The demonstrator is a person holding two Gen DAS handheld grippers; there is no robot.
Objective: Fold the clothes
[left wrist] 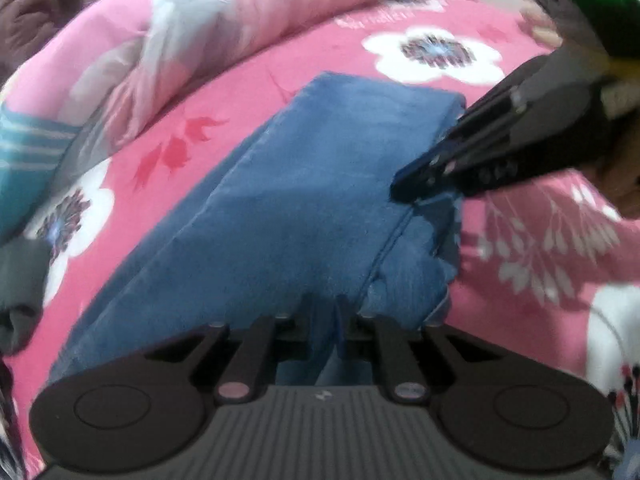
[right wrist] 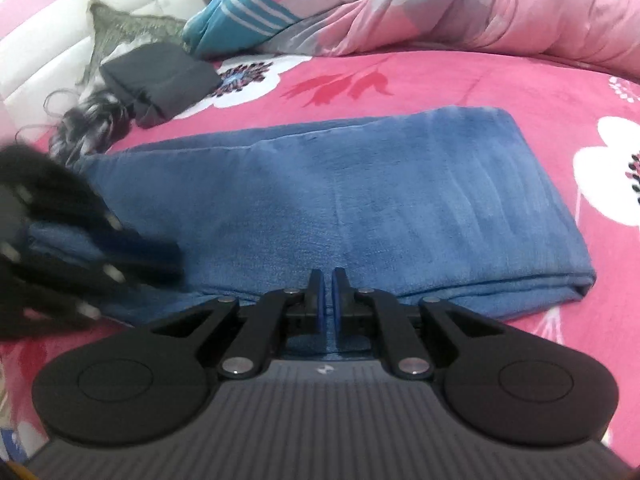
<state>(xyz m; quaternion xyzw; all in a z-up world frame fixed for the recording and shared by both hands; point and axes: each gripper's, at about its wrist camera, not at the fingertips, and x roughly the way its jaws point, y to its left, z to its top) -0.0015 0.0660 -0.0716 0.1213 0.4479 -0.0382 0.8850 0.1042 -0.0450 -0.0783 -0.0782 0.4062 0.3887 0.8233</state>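
- Landmark: the jeans, a folded blue denim strip lying flat on the pink floral bedsheet. All places below are given from them.
- Long axis: in the right wrist view the jeans run left to right across the frame. The fold sits at the right end and the loose end at the left, under the other tool.
- Left gripper: it sits at the left end of the jeans, pointing down onto them. Its jaws are drawn together, and denim rises into the narrow slot between them. Judgement: clamped on a thin pinch of the jeans. The right wrist view shows it only as a dark blur on that same end.
- Right gripper: it sits on the near long edge of the jeans, further toward the folded end than the left one. Its jaws are together, and blue cloth shows in the slot. Judgement: nipped on the jeans' edge, though the pinch is thin. In the left wrist view its tip touches the denim by a seam.
- Deciding relation: both tools hold the same side of the jeans, with the rest of the strip stretching away toward the folded end. Judgement: the next fold must carry the held end along the long axis toward that fold.
- Bystanders: a dark folded garment lies beyond the jeans' left end, well apart. The pink quilt is heaped behind the far edge.
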